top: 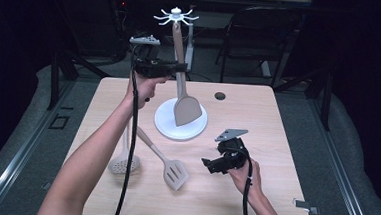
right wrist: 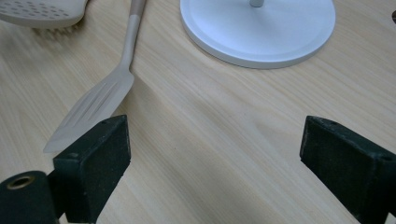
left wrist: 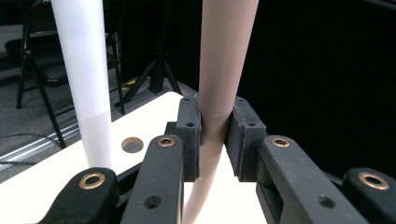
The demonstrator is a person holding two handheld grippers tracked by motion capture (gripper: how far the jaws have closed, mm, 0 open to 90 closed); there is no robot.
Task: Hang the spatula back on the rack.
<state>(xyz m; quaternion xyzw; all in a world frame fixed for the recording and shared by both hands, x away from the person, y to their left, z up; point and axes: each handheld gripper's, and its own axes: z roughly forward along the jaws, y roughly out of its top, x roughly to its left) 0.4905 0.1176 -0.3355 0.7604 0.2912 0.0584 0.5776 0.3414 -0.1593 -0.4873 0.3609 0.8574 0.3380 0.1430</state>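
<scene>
A white utensil stand with a hook ring on top rises from a round base at the table's middle. A solid beige spatula hangs upright beside the pole, blade just above the base. Its top end is close under the hooks; whether it is hooked I cannot tell. My left gripper is shut on its handle, with the white pole to the left. My right gripper is held low over the table, open and empty. A slotted spatula lies just beyond it.
A perforated skimmer lies at the front left, its handle crossing under my left forearm. The stand's base is a short way ahead of the right gripper. A small round hole sits near the table's far edge. A chair stands behind.
</scene>
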